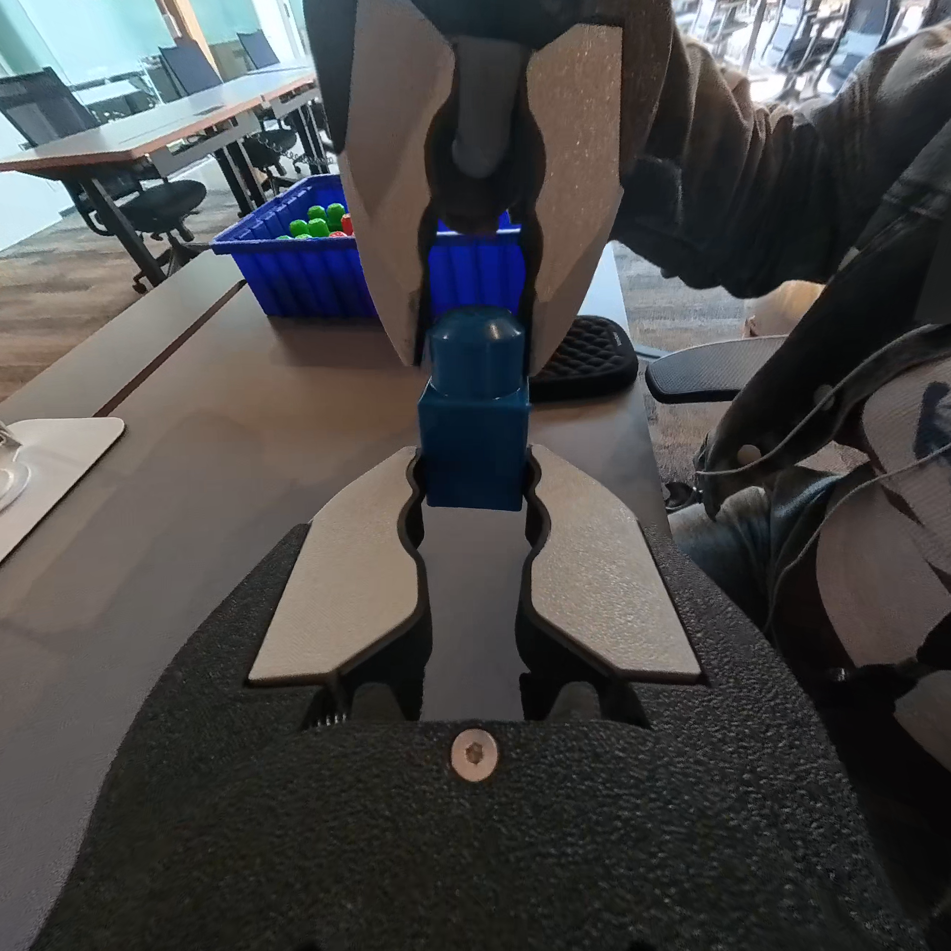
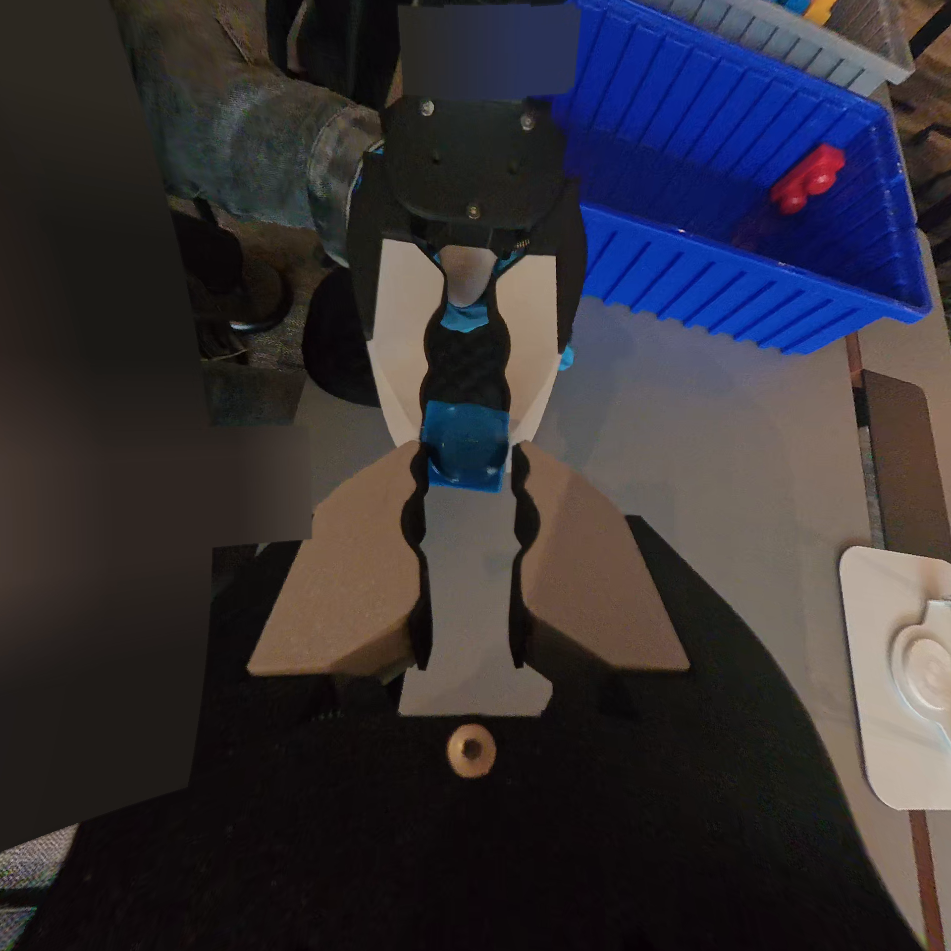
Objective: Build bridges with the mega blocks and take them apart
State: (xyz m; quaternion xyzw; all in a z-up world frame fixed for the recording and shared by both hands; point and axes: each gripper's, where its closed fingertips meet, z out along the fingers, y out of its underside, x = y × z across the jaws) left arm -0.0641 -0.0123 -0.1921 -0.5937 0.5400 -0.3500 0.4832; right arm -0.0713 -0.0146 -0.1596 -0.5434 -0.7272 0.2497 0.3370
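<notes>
A dark blue single-stud mega block (image 1: 473,427) stands upright over the brown table (image 1: 231,463). My left gripper (image 1: 472,465) is shut on the block's square body from the near side. My right gripper (image 1: 473,352) comes down from above and its fingertips clamp the round stud. In the right wrist view the same block (image 2: 463,458) is seen from above between my right gripper's (image 2: 465,463) tips, with the left gripper (image 2: 465,429) opposite. I cannot tell if the block touches the table.
A blue bin (image 1: 309,273) behind the block holds green and red blocks; it also shows in the right wrist view (image 2: 720,278) with a red block (image 2: 808,177). A grey bin (image 2: 823,56) lies beyond. A white pad (image 1: 51,463) lies at the left. A person's sleeve (image 1: 746,180) is on the right. Only a small space, under 4 cm, lies between the two pairs of fingers.
</notes>
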